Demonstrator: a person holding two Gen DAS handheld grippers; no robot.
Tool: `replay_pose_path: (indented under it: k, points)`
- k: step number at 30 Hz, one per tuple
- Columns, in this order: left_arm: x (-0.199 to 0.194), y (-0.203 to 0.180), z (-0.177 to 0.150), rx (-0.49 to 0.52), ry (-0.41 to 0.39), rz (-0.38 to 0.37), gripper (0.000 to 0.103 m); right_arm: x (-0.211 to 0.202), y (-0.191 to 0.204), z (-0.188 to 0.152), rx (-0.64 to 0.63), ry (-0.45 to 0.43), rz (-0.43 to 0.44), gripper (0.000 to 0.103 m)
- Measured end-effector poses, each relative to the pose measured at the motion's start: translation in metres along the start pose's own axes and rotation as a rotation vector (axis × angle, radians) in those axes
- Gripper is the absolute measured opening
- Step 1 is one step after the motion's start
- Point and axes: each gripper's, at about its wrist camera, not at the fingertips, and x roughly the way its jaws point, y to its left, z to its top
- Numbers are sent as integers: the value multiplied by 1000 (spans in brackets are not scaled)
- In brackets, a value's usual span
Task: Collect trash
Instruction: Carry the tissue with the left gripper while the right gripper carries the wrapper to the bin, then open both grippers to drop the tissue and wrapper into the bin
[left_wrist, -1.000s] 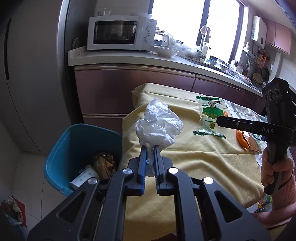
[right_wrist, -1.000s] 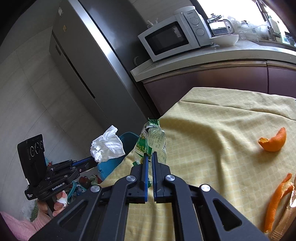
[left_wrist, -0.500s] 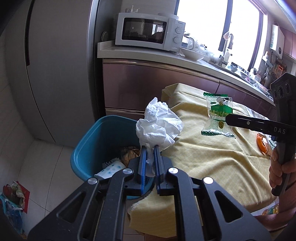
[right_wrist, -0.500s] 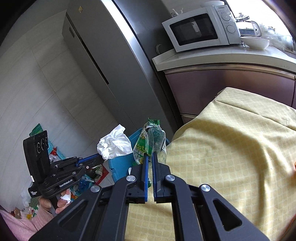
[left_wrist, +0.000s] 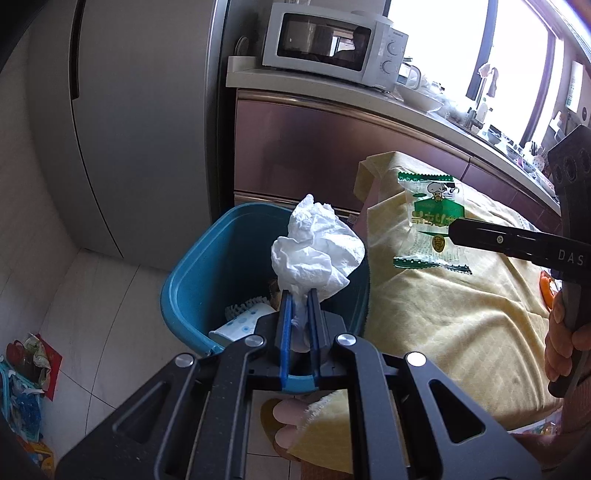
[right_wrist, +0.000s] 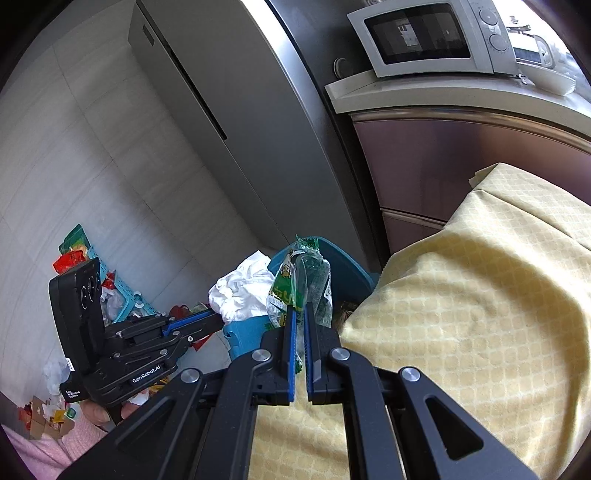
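both hands loaded, bin in reach

left wrist view: the left gripper (left_wrist: 298, 295) is pinched tight on a crumpled tissue (left_wrist: 317, 251), which sits right over the open mouth of the blue bin (left_wrist: 192, 273). scraps already lie at the bottom. off to the right the right gripper (left_wrist: 456, 232) holds a green wrapper (left_wrist: 432, 225), and here it reads as above the yellow cloth (left_wrist: 461, 314), not the bin.

right wrist view: the right gripper (right_wrist: 299, 314) has its jaws narrow, clamped on the wrapper (right_wrist: 299, 280). the bin (right_wrist: 351, 269) peeks out just behind it, next to the cloth (right_wrist: 480, 295) edge. the left gripper (right_wrist: 218, 317) and tissue (right_wrist: 240, 288) show to the left, near the bin's rim.

the risk, as i judge it: the wrapper is light and flat, so let go this side of the rim it may flutter onto the cloth or the floor. the tissue could snag on a pad and cling when the jaws part. and with two tools crowding one small opening, a knock could tip the bin.
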Motion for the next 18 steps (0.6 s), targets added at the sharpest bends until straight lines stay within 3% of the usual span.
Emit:
replay_pose_path:
  k: [18]
  points:
    - [42,14,2,-45,67,48,11,54,3,8,10,90,1,5]
